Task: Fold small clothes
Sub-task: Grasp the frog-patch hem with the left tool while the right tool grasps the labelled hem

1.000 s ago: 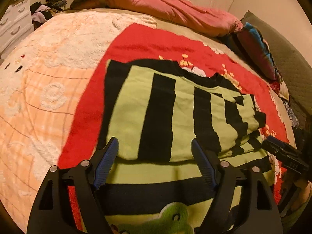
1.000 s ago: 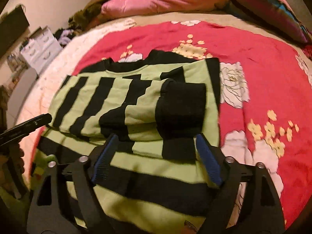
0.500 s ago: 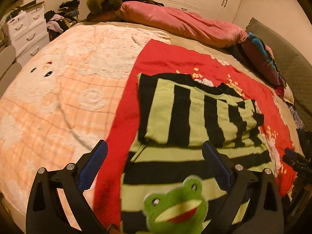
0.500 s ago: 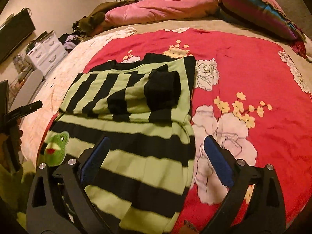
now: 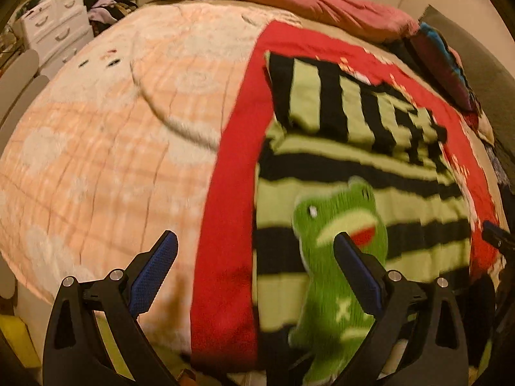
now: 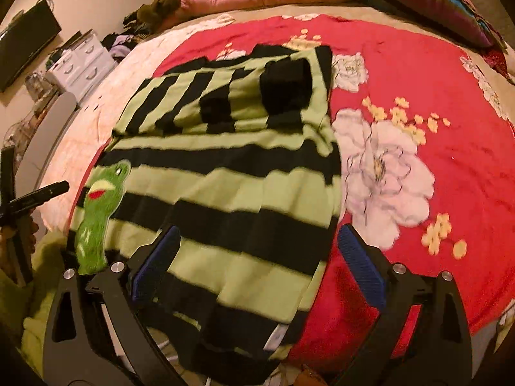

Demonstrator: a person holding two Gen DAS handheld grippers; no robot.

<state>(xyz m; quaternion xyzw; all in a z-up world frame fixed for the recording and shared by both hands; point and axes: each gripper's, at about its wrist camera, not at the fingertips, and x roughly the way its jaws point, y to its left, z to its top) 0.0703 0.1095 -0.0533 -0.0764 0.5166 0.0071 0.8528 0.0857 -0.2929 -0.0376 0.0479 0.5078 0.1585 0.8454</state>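
A green-and-black striped sweater (image 5: pixel 354 167) (image 6: pixel 231 173) with a green frog patch (image 5: pixel 338 234) (image 6: pixel 99 206) lies flat on the red floral blanket (image 6: pixel 418 128). Both sleeves are folded in across its upper part. My left gripper (image 5: pixel 254 270) is open and empty above the sweater's lower left corner and the blanket's edge. My right gripper (image 6: pixel 257 257) is open and empty above the sweater's lower right hem. The left gripper also shows at the left edge of the right wrist view (image 6: pixel 35 196).
A peach plush blanket (image 5: pixel 112 128) covers the bed's left side. A pink duvet (image 5: pixel 315 0) and coloured pillows (image 6: pixel 434 3) lie at the head. White drawers (image 5: pixel 54 29) with clothes stand left of the bed. The sweater's hem hangs over the bed's near edge.
Both grippers have pulled back from the folded sleeves toward the bed's near edge. More of the sweater's lower body and the frog patch now shows. Both stay open.
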